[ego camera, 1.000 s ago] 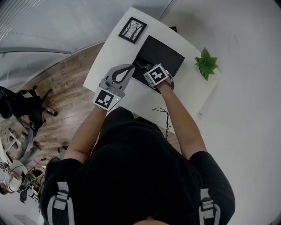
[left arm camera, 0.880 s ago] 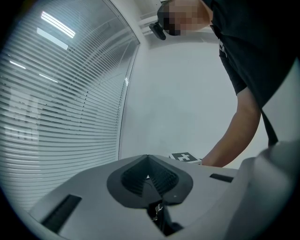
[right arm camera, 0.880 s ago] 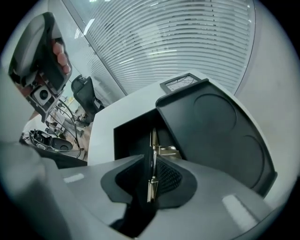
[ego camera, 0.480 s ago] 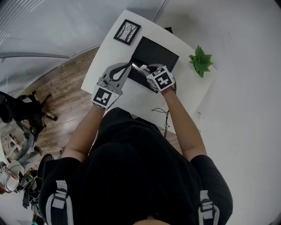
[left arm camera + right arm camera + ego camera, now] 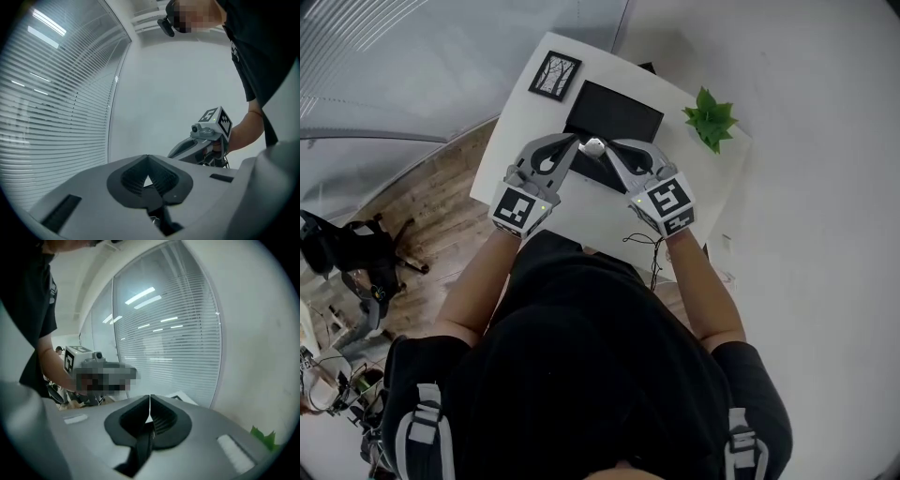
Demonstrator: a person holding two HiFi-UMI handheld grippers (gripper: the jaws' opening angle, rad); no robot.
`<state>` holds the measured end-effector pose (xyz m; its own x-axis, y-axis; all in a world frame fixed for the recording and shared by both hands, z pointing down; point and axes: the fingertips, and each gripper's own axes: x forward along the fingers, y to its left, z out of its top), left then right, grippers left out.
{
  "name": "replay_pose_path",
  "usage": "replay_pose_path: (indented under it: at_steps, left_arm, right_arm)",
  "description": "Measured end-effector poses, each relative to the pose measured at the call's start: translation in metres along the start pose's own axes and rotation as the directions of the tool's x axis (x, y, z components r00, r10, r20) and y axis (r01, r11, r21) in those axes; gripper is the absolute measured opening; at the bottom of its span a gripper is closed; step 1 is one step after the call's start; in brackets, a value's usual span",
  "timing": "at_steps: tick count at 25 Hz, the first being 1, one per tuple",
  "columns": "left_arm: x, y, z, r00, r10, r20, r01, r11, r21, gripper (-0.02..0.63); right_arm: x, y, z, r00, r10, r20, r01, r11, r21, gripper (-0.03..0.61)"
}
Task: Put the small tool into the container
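Observation:
A small silvery tool [image 5: 593,146] hangs over the near edge of the black container [image 5: 614,112] on the white table [image 5: 581,202]. My left gripper [image 5: 579,142] and right gripper [image 5: 607,146] meet tip to tip at it, and both are shut. In the left gripper view the left gripper [image 5: 148,158] has closed jaws with a dark piece [image 5: 161,219] wedged behind the pads. The right gripper [image 5: 149,397] likewise pinches a dark strip [image 5: 140,446]. How much of the tool each one holds is hidden.
A framed picture [image 5: 555,73] lies at the table's far left corner, and a green plant [image 5: 709,117] stands at the far right. A thin cable [image 5: 642,246] trails off the near edge. Wood floor and office chairs lie to the left.
The right hand has drawn back toward me and swung its gripper round, so both tips now face each other at the tool. The left gripper has barely moved.

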<state>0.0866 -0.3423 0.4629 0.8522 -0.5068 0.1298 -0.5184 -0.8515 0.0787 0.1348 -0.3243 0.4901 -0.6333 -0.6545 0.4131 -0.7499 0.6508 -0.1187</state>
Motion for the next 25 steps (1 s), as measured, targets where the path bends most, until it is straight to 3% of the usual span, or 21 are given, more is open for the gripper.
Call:
replay_pose_path:
  at_steps: [6, 12, 16, 25]
  left_arm:
    - [-0.004, -0.033, 0.026, 0.999, -0.047, 0.011, 0.047, 0.998, 0.029, 0.008]
    - [-0.007, -0.059, 0.05, 0.996, -0.076, 0.046, 0.074, 0.996, 0.043, 0.008]
    - [-0.014, -0.072, 0.06, 0.994, -0.087, 0.064, 0.084, 0.996, 0.044, 0.008]
    - [-0.02, -0.079, 0.067, 0.995, -0.081, 0.064, 0.078, 0.995, 0.056, 0.008]
  right_arm:
    - [-0.05, 0.017, 0.047, 0.973, -0.027, 0.227, 0.036, 0.999, -0.036, 0.011]
    - [-0.086, 0.031, 0.069, 0.927, -0.055, 0.371, 0.075, 0.996, -0.039, 0.011]
    - [-0.102, 0.039, 0.079, 0.91, -0.063, 0.41, 0.084, 0.996, -0.034, 0.011]
    - [-0.109, 0.044, 0.079, 0.906, -0.058, 0.42, 0.087, 0.995, -0.05, 0.011]
